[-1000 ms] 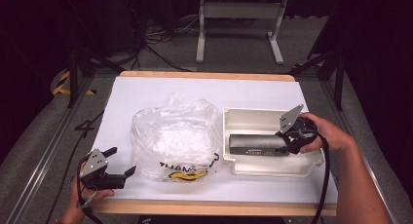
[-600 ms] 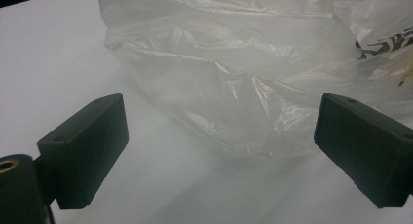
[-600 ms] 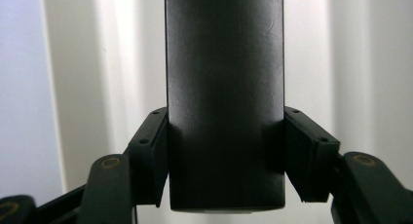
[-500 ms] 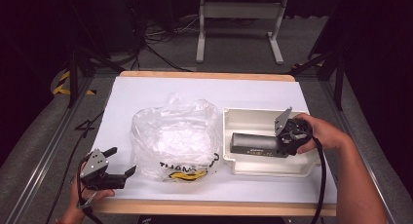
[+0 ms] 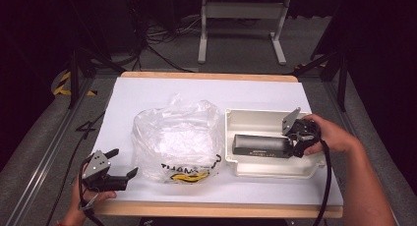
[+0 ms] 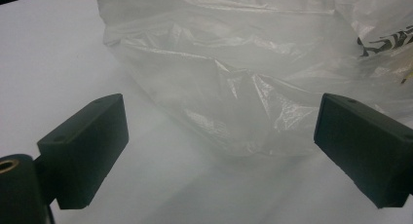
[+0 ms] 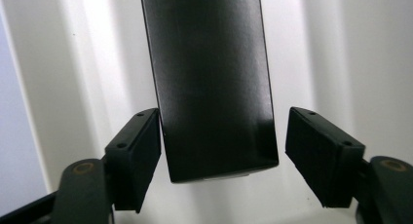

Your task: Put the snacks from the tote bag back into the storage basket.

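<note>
Your right claw has just been opening around the black box in the tray; your left claw gapes, empty.

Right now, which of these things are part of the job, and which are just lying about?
In the job:
- long black box
- shallow cream plastic tray holding it
- right tool, jaws just opened off the box

Lying about:
- crumpled clear plastic bag
- left tool, open, idle
</note>
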`<state>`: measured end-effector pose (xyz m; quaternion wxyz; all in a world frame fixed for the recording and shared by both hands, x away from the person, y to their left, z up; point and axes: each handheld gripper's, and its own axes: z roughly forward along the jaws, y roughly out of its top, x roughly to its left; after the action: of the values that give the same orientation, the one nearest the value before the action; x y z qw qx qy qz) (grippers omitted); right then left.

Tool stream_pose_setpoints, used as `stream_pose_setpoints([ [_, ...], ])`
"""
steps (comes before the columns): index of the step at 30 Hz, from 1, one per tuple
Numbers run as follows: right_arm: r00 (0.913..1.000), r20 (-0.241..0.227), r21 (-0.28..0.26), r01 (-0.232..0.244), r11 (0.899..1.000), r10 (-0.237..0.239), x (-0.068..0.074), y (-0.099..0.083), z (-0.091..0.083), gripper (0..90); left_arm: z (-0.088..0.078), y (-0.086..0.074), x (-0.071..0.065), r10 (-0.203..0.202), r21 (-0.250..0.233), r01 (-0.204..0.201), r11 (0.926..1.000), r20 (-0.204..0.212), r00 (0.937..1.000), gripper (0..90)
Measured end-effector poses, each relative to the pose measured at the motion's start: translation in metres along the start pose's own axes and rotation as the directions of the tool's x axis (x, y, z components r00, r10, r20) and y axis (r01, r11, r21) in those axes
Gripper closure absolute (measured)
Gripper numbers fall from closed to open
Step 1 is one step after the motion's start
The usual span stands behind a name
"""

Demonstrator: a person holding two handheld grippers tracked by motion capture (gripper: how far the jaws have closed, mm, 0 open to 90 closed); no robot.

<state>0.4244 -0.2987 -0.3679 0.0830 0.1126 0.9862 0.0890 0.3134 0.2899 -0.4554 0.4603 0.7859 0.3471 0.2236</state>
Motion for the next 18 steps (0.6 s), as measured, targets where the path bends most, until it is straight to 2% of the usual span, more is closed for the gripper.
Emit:
stream_pose_setpoints([
  [6, 0.9996, 0.027, -0.012, -0.005, 1.000, 0.005, 0.002, -0.001, -0.004, 26.4, 0.000, 0.000, 0.000, -0.002, 0.000, 0.002, 1.0000, -0.005, 1.0000, 6.4],
  [9, 0.9993, 0.037, -0.014, -0.009, 1.000, 0.009, 0.003, -0.001, -0.006, 20.9, 0.000, 0.000, 0.000, -0.002, 0.001, 0.002, 1.0000, -0.003, 1.0000, 6.5],
  [13, 0.9988, 0.050, -0.040, -0.002, 0.999, 0.004, 0.005, -0.001, -0.009, 21.4, 0.000, 0.000, 0.000, -0.001, 0.001, 0.001, 1.0000, -0.002, 1.0000, 6.5],
  [18, 0.9969, 0.076, -0.087, -0.013, 0.996, 0.019, 0.007, -0.002, -0.015, 16.6, 0.000, 0.000, 0.000, -0.001, 0.000, 0.001, 1.0000, -0.004, 1.0000, 6.5],
])
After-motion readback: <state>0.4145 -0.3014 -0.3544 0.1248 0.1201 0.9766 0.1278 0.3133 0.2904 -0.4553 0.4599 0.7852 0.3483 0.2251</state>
